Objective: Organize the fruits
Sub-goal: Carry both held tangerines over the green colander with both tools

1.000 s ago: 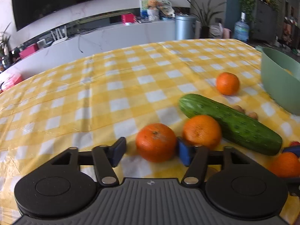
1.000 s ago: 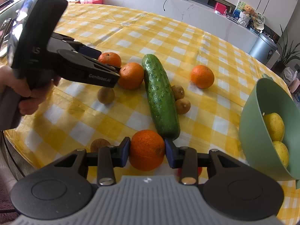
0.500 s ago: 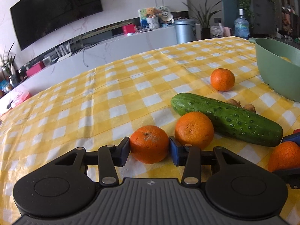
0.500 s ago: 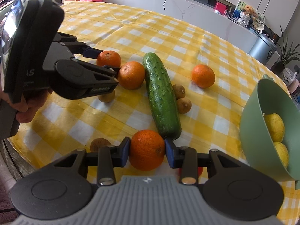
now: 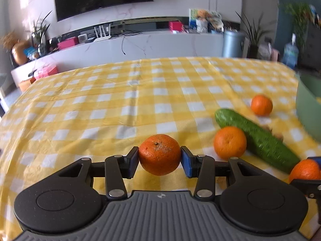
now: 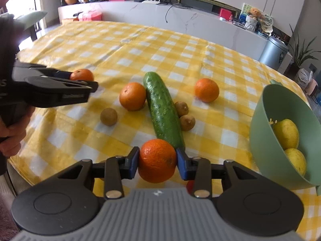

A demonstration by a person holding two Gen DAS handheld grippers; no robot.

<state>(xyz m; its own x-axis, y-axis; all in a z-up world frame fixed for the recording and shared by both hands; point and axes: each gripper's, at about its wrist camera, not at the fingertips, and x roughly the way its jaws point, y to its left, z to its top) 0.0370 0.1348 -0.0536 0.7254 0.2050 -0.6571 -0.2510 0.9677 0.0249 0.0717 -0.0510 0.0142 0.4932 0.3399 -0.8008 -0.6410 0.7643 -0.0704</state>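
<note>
My left gripper (image 5: 159, 161) is shut on an orange (image 5: 159, 154) and holds it above the yellow checked tablecloth; it also shows at the left of the right wrist view (image 6: 88, 82). My right gripper (image 6: 157, 163) is shut on another orange (image 6: 157, 160), lifted near the cucumber's near end. Two more oranges (image 6: 132, 96) (image 6: 206, 90) lie either side of a long cucumber (image 6: 163, 109). A green bowl (image 6: 262, 140) at the right holds two lemons (image 6: 285, 133).
Three small brown fruits (image 6: 108, 116) (image 6: 181, 108) (image 6: 187, 122) lie around the cucumber. The table's near edge runs along the lower left in the right wrist view. A white counter (image 5: 128, 46) and a grey bin (image 5: 232, 43) stand beyond the table.
My left gripper closed on the orange and lifted it off the cloth, away from the other orange. My right gripper kept its orange and rose slightly.
</note>
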